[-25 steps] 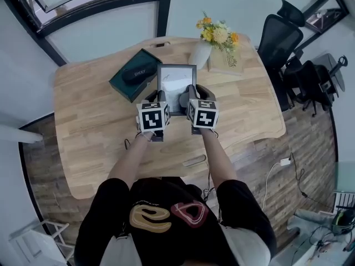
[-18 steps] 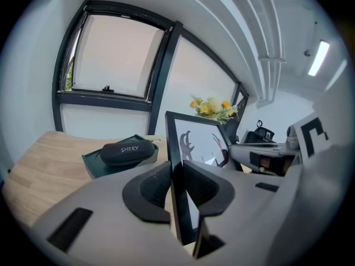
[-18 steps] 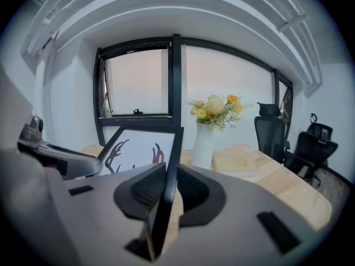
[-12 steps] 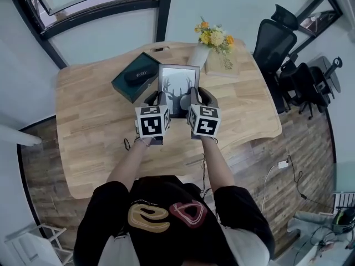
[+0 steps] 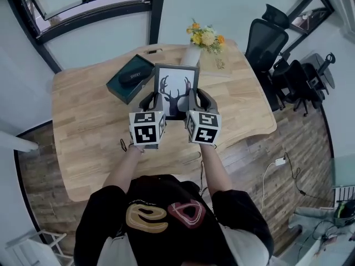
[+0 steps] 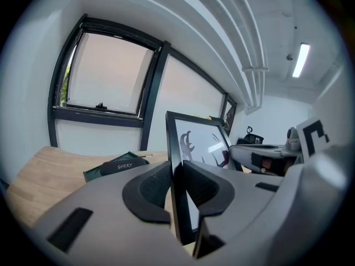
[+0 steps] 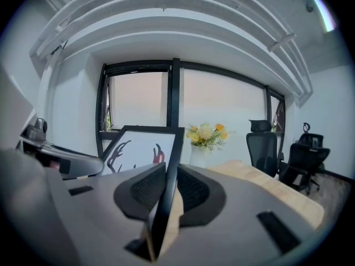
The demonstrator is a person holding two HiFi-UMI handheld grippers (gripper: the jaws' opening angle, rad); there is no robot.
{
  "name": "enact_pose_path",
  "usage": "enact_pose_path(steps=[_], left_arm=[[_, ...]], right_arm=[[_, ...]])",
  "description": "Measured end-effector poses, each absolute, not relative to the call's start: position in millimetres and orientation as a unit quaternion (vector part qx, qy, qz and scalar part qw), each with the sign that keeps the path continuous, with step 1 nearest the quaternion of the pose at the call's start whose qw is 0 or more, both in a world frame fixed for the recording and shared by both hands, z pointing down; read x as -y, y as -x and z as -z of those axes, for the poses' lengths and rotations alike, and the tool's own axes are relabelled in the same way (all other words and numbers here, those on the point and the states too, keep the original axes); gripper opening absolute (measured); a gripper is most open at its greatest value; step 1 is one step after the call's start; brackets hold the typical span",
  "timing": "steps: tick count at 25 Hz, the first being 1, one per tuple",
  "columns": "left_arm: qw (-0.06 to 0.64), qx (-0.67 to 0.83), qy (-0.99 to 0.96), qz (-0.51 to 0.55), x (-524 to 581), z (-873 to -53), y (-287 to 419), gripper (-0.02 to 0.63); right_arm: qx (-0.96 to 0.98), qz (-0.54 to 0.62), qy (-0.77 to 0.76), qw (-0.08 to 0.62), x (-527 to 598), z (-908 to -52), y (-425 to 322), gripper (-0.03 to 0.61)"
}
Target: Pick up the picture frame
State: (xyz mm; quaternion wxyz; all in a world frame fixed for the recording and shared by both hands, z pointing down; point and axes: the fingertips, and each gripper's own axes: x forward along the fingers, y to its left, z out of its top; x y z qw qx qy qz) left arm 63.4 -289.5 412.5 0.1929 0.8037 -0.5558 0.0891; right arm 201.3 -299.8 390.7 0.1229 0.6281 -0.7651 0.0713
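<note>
While the picture frame (image 5: 176, 88) stands clamped, the dark case (image 6: 125, 165) reads "SHERY".

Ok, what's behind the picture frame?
A white vase of yellow flowers stands just behind the picture frame. The frame covers the stretch of table right behind it.

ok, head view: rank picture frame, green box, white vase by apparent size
1. picture frame, but it is held nearer the camera, so its lead is unsure
2. green box
3. white vase
</note>
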Motion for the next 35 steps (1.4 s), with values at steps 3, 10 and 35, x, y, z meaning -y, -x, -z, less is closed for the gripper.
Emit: enact_pose_path(steps=[3, 10, 35], left_arm=[[0.171, 0.547, -0.816, -0.081, 283, -397, -69, 0.081], [0.167, 0.541, -0.822, -0.053, 270, -375, -76, 0.081], [0.125, 0.539, -0.833, -0.012, 253, -325, -87, 0.081]], right_arm=[[0.762, -0.064, -0.635, 0.108, 292, -378, -207, 0.072], [0.758, -0.039, -0.645, 0.087, 275, -352, -215, 0.072], [0.755, 0.013, -0.655, 0.031, 253, -302, -227, 0.071]])
